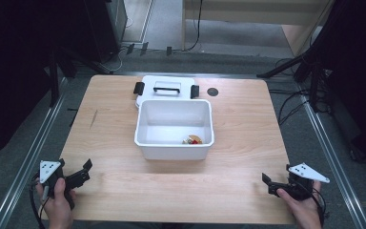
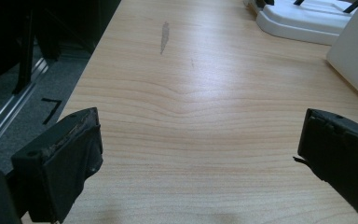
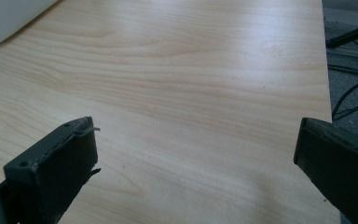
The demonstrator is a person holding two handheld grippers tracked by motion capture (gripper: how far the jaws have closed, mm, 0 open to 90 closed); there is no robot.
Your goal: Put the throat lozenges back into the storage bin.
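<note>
- Your work looks either just at its start or already finished: the white plastic bin stands open in the middle of the wooden table, and its lid lies flat just behind it, touching its far wall or nearly so.
- Some small objects, red and yellow, lie inside the bin at its near right corner; they are too small to name.
- Your left gripper rests near the table edge, well in front of the bin and to its left; its jaws are spread wide and hold nothing.
- Your right gripper rests in front of the bin to its right, also spread and empty.
- The bin is rectangular with rounded corners and smooth, slightly glossy walls.
- The lid carries a handle and two black clips at its ends.
- The table is pale laminate with wood grain; a grey smear marks it left of the bin.
</note>
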